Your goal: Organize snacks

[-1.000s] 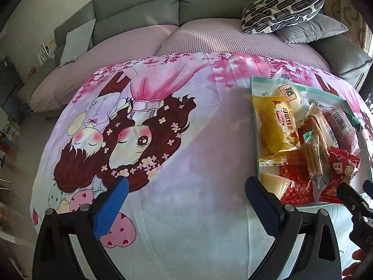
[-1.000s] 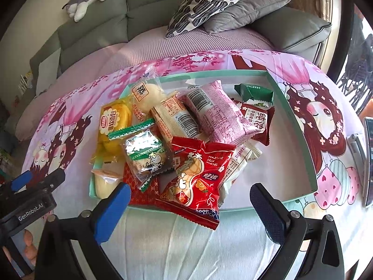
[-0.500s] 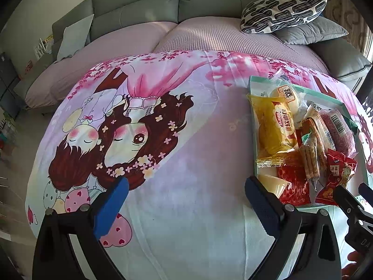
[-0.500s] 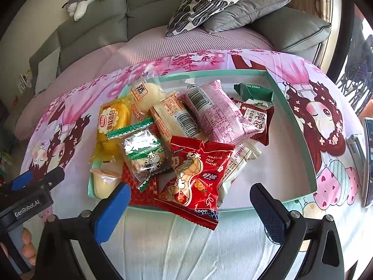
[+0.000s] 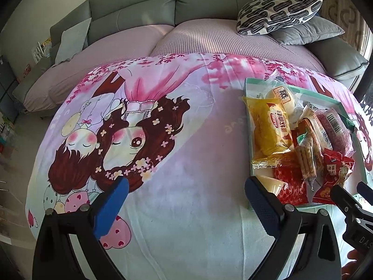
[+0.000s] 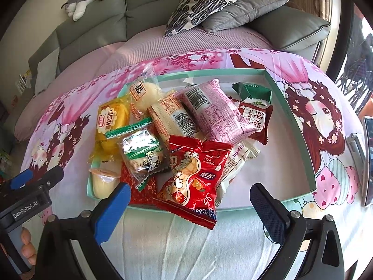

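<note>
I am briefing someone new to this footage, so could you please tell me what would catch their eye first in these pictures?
First, the heap of bright snack packets crowding the left half of the shallow mint-green tray, topped by a glossy red peanut bag overhanging its near rim. Next, the pink cartoon-girl printed cloth covering the surface before a grey sofa. Both blue-padded claws, left claw and right claw, hover open and empty nearby.

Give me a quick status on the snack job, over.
Left gripper open over bare cloth. Right gripper open, nothing held. Snacks piled in teal tray, red peanut bag overhanging near rim. Nothing in the way.
</note>
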The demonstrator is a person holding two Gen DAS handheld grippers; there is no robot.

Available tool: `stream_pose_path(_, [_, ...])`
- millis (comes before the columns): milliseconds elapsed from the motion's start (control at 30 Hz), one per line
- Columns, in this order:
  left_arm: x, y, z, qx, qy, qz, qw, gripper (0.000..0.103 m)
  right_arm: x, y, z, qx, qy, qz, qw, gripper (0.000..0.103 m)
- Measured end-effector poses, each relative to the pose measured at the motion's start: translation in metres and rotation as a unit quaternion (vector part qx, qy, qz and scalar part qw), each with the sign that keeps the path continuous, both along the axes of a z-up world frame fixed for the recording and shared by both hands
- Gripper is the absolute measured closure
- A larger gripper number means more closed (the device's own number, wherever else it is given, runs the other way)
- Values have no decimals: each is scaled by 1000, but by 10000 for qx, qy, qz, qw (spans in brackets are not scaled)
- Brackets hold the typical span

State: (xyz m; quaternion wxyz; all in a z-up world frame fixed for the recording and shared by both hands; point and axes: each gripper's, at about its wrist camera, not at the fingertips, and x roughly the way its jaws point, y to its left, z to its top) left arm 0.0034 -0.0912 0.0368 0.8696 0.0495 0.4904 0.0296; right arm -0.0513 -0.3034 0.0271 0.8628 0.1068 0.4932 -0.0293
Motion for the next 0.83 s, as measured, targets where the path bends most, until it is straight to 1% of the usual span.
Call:
stream_pose_path(567, [-1,-1,2,59,-90,-14,9999,3,1,1,-1,5,43,13,10000,0])
stream_pose_path(833, [-4,-5,7,-76,-242,-142,9996,3,0,1,-2,6,56,14,10000,0])
